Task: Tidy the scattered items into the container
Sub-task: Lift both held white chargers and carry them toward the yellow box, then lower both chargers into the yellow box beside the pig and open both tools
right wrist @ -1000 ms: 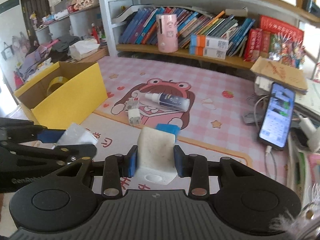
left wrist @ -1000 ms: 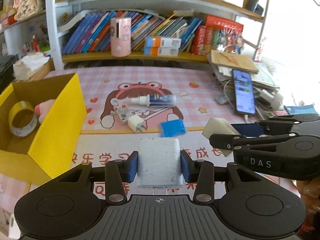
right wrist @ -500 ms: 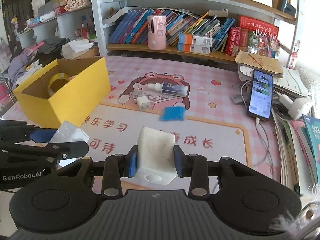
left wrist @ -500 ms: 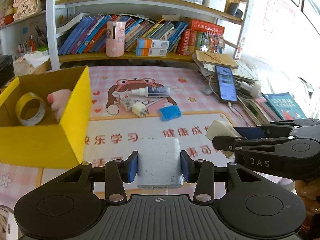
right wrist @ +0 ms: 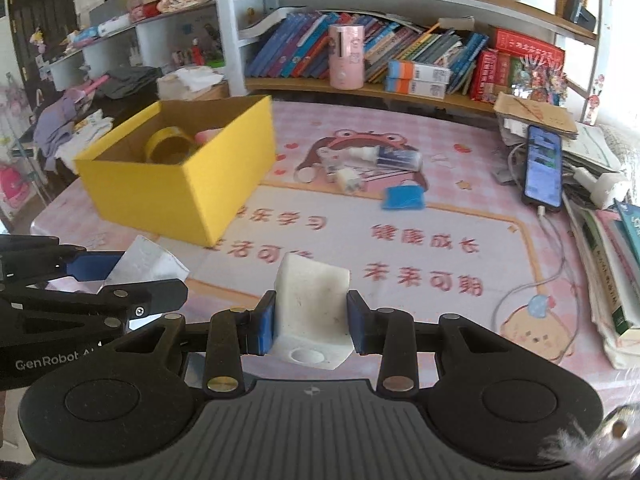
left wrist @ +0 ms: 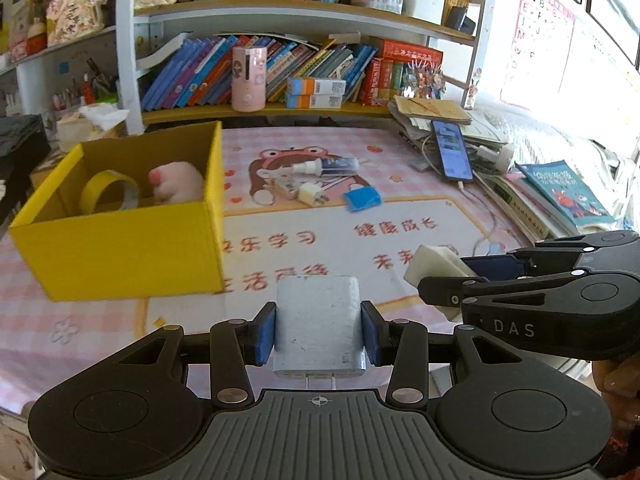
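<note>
My left gripper (left wrist: 319,332) is shut on a white charger block (left wrist: 318,320), held above the pink mat near its front edge. To its right, my right gripper (right wrist: 311,322) is shut on a white adapter cube (right wrist: 310,304); the same cube (left wrist: 434,266) shows in the left wrist view. The yellow cardboard box (left wrist: 124,248) stands at the left with a roll of yellow tape (left wrist: 108,194) and a pink soft toy (left wrist: 178,182) inside. On the mat lie a spray bottle (left wrist: 326,166), a small white plug (left wrist: 310,196), a small clear item (left wrist: 286,186) and a blue packet (left wrist: 362,200).
A phone (left wrist: 452,152) on a cable lies on stacked papers and books at the right. Bookshelves with a pink canister (left wrist: 249,78) run along the back. Clothes and tissues (right wrist: 188,80) sit at the far left beyond the box.
Both grippers have pulled back from the shelves with their loads still held, so more of the mat shows. The yellow box now sits more toward the middle of both views.
</note>
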Demonstrator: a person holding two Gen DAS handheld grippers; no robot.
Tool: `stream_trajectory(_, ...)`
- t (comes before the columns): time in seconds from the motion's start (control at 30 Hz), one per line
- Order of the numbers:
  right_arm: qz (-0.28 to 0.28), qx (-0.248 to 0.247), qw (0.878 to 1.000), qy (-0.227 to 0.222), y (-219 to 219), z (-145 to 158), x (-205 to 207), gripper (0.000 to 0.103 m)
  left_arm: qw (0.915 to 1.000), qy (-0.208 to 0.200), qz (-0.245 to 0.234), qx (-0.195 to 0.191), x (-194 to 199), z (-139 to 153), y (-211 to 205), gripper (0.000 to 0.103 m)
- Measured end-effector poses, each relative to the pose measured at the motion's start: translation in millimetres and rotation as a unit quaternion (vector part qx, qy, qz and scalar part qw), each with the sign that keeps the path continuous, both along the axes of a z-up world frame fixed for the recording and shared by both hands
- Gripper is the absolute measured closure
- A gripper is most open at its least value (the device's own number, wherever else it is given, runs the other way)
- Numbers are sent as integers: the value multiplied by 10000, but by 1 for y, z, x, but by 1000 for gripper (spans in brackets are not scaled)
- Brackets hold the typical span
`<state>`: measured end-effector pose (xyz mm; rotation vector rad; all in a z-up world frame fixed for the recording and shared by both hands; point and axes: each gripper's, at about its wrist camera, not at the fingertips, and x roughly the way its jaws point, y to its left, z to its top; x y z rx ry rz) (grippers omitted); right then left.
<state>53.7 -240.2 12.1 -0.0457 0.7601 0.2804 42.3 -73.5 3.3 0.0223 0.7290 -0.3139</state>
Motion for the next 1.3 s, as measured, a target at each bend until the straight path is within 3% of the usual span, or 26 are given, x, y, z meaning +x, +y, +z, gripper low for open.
stream_trajectory(0.57,698,-80,9975,86,72,0,-32,69,9990,5,454,23,-42,-1,59,62)
stream_trajectory(1.3,1370,-196,9901,230,140,-9,-24,70,9950,174,983,45,-52,-11,118,62)
